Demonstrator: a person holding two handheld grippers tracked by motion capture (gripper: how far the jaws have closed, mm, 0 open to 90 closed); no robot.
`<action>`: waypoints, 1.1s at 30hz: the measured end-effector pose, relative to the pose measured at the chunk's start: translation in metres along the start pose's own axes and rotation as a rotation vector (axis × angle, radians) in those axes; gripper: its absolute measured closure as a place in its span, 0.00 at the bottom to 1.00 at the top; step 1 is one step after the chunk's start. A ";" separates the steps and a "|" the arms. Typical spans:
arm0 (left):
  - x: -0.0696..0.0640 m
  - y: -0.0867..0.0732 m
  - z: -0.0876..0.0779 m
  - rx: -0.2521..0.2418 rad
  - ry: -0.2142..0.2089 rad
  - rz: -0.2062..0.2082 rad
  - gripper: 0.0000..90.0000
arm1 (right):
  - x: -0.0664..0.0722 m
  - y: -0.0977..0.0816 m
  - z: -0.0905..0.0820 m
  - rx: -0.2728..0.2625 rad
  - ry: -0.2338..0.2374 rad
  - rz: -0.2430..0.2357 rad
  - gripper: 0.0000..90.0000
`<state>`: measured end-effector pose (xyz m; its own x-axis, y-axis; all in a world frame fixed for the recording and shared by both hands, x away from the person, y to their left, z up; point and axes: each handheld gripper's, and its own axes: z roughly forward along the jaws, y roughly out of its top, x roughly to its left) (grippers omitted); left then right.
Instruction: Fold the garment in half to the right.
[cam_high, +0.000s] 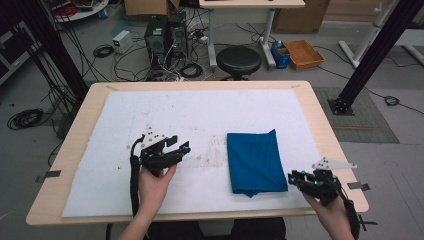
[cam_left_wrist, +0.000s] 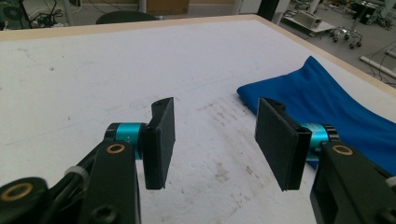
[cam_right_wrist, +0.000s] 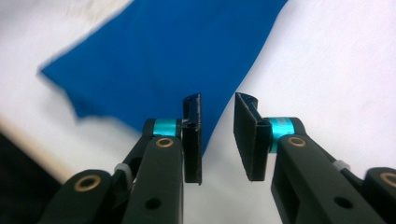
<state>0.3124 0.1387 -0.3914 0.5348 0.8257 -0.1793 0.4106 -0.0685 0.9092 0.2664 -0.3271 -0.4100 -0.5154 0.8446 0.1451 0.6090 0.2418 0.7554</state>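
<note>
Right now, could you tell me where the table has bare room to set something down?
The white mat is bare across its far half and left of the left gripper. The blue cloth fills the near right, with the right gripper at its corner.

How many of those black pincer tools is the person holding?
2. The left gripper hangs over the white mat, left of the folded blue cloth. The right gripper sits at the cloth's near right corner. Both are open and empty.
</note>
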 end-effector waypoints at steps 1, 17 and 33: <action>0.000 0.000 0.000 -0.001 -0.002 -0.003 0.53 | 0.000 0.000 0.000 0.000 0.000 0.000 0.81; 0.010 -0.005 -0.003 0.012 0.001 -0.015 0.52 | -0.048 0.108 0.107 0.030 -0.080 0.155 0.80; 0.011 -0.007 -0.001 0.020 0.010 -0.021 0.52 | -0.064 0.093 0.116 0.027 -0.144 0.114 0.92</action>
<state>0.3146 0.1490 -0.3996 0.5185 0.8325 -0.1950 0.4365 -0.0617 0.8976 0.4258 -0.3031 -0.4228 -0.3514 0.9265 0.1347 0.6759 0.1515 0.7212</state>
